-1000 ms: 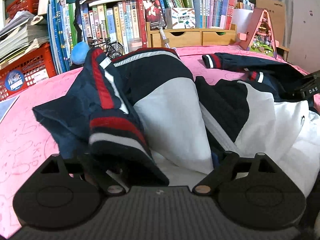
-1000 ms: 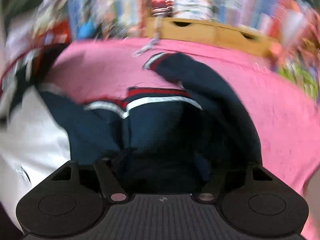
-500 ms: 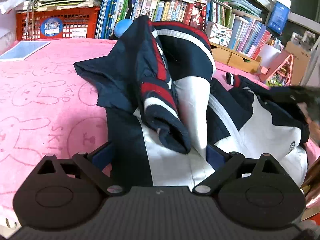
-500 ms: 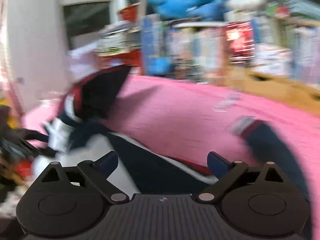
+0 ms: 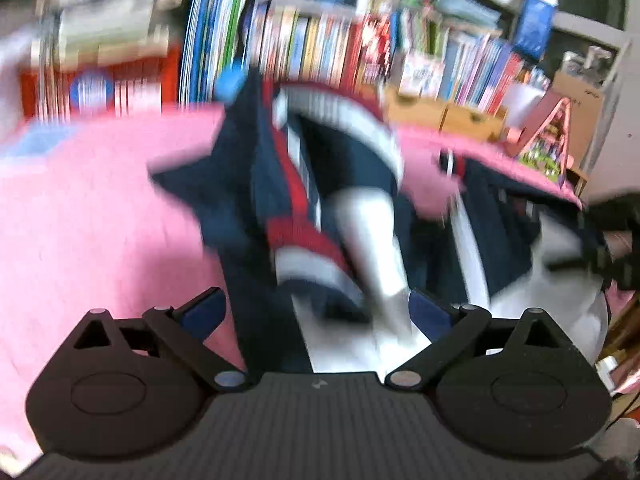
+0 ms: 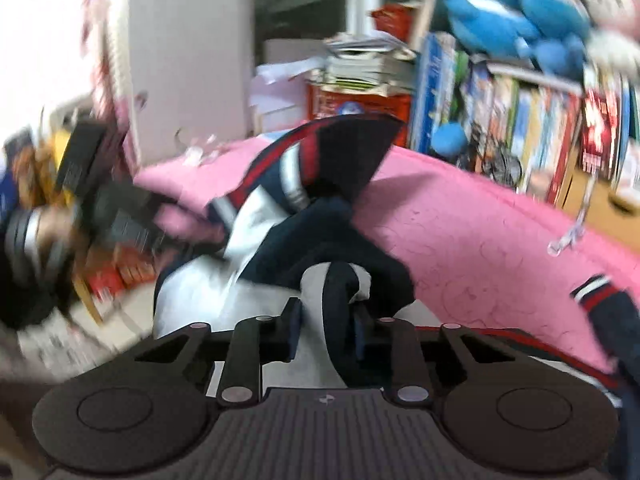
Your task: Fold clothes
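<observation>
A navy, white and red jacket (image 5: 304,208) lies crumpled on the pink rabbit-print cloth (image 5: 80,220). My left gripper (image 5: 318,312) stands open at the jacket's near hem, with cloth lying between its blue pads but untouched by them. In the right wrist view the jacket (image 6: 280,200) rises in a heap. My right gripper (image 6: 326,320) is closing, and its pads pinch a navy and white fold. A striped cuff (image 6: 596,292) lies off to the right. Both views are blurred.
Rows of books (image 5: 320,48), a red basket (image 5: 100,88), a wooden drawer box (image 5: 440,112) and a toy house (image 5: 548,136) line the far edge. The pink cloth (image 6: 480,240) spreads to the right of the jacket. Clutter sits past the table's left edge (image 6: 60,200).
My right gripper has gone from wide open to pinching a fold of the jacket, after swinging left. The left gripper drew back slightly and stays open.
</observation>
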The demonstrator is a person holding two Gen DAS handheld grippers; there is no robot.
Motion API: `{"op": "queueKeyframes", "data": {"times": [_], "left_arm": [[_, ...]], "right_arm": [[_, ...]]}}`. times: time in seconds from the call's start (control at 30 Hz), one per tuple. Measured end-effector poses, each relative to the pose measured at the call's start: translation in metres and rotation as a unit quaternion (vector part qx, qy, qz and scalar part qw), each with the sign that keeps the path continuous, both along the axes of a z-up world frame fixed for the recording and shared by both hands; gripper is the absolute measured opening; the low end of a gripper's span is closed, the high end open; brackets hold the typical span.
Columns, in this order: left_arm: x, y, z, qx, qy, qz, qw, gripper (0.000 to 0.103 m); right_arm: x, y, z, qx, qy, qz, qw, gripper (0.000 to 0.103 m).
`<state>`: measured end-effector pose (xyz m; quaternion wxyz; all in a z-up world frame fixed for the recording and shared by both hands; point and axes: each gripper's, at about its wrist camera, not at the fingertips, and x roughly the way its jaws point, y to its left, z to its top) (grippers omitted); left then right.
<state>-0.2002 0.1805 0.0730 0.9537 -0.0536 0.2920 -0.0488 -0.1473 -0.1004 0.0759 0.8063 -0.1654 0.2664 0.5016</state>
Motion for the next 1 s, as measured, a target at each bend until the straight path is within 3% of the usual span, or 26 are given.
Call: {"op": "queueKeyframes", "data": {"times": [0.13,0.2,0.27,0.33,0.43,0.5,0.63,0.7,0.8,0.9,1.0], "left_arm": [[-0.003,-0.007,0.047,0.040,-0.090,-0.044,0.9942,0.103],[0.010,-0.022,0.059,0.067,-0.106,-0.087,0.9882,0.103],[0.027,-0.039,0.067,0.093,-0.116,-0.132,0.9800,0.103],[0.050,-0.062,0.065,0.099,-0.108,-0.181,0.9726,0.103],[0.084,-0.089,0.053,0.119,-0.085,-0.226,0.9632,0.103],[0.105,-0.097,0.035,0.165,-0.046,-0.207,0.9632,0.103],[0.121,-0.063,-0.010,0.226,0.050,-0.125,0.9647,0.103],[0.110,-0.024,-0.020,0.178,0.084,-0.097,0.9757,0.103],[0.087,0.028,-0.028,0.062,0.113,-0.064,0.9896,0.103],[0.069,0.041,-0.028,0.039,0.110,-0.049,0.9920,0.103],[0.064,0.036,-0.020,0.036,0.099,-0.075,0.9916,0.103]], "right_arm": [[-0.035,-0.009,-0.012,-0.068,-0.068,0.020,0.995,0.026],[-0.058,-0.003,-0.030,-0.125,-0.141,0.043,0.981,0.026],[-0.081,0.004,-0.047,-0.174,-0.216,0.067,0.958,0.028],[-0.090,0.009,-0.050,-0.188,-0.241,0.070,0.950,0.028],[-0.079,0.007,-0.040,-0.164,-0.185,0.052,0.968,0.029],[-0.066,-0.001,-0.035,-0.144,-0.140,0.040,0.979,0.032],[-0.049,-0.016,-0.030,-0.113,-0.079,0.017,0.990,0.042],[-0.038,-0.022,-0.029,-0.096,-0.057,0.009,0.994,0.044],[-0.027,-0.030,-0.026,-0.058,-0.014,0.000,0.998,0.057],[-0.013,-0.035,-0.016,-0.004,0.028,-0.007,1.000,0.072],[0.007,-0.033,-0.005,0.045,0.072,-0.027,0.996,0.086]]}}
